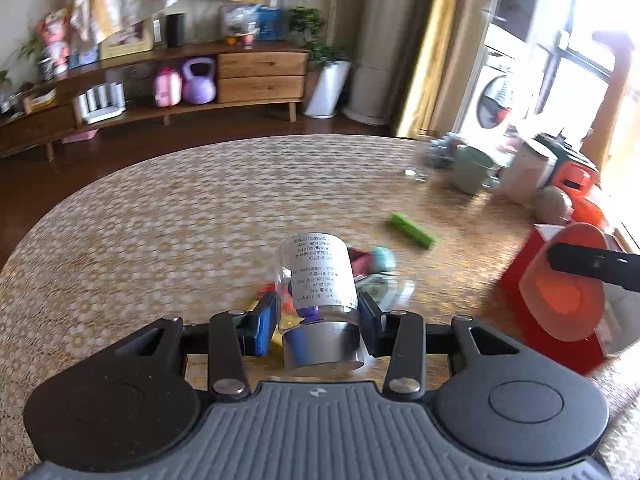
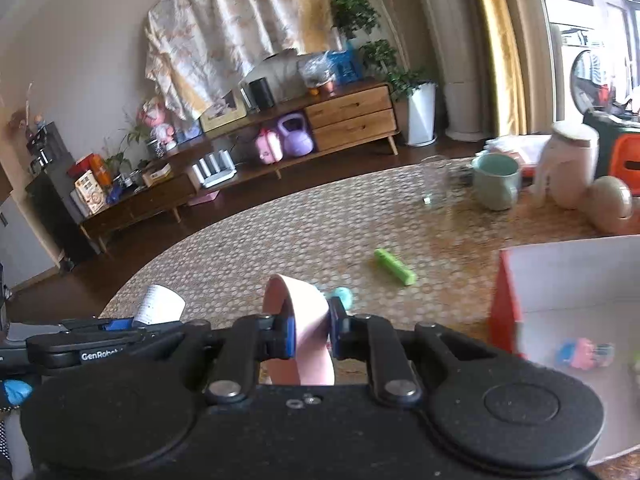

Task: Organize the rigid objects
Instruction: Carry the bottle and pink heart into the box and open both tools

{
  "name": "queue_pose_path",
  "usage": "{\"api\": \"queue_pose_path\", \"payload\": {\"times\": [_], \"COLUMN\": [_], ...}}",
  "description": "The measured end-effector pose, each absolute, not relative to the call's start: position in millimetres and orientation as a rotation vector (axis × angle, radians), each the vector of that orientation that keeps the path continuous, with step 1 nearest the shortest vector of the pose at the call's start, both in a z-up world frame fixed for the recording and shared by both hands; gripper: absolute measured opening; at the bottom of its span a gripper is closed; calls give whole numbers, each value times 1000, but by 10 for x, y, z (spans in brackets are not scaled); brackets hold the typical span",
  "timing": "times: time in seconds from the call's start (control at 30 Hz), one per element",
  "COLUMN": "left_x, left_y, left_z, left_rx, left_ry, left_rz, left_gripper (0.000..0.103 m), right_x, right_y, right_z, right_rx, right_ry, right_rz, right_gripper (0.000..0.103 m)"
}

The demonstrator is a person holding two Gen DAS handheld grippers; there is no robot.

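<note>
In the left wrist view my left gripper (image 1: 318, 316) is shut on a clear jar (image 1: 320, 276) with a white printed label. Its silver cap (image 1: 324, 346) faces the camera, and the jar hangs above the table. In the right wrist view my right gripper (image 2: 310, 330) is shut on a flat pink oval piece (image 2: 298, 306), also held off the table. The left wrist view shows that piece (image 1: 560, 296) glowing orange at the right, over the red box (image 1: 516, 292). Below lie a green stick (image 2: 394, 266) and a small teal piece (image 2: 343, 296).
The red box has a white inside (image 2: 580, 292) with a small pink and blue toy (image 2: 586, 354) in it. At the table's far right stand a glass (image 2: 436, 184), a green mug (image 2: 496, 184), a white canister (image 2: 568, 164) and an egg-shaped object (image 2: 610, 204). The woven tabletop (image 1: 160, 220) ends in a rounded edge.
</note>
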State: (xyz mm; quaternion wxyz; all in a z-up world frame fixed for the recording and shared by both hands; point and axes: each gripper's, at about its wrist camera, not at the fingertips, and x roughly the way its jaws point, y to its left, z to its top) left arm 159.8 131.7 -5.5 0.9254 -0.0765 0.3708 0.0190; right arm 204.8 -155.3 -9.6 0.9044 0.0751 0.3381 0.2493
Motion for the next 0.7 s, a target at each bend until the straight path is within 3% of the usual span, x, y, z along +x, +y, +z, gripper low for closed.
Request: {"api": "queue_pose_path", "payload": {"times": [0.7], "left_x": [1799], "left_y": [-474], "left_z": [240], "left_rx": [-39], "left_ry": [776], "left_rz": [-232], "left_gripper": [42], "right_x": [2034], "right_y": [-3039], "right_z": [-116], "right_rx": [237], "right_ry": [655], "right_rz": [310], "right_gripper": [14]}}
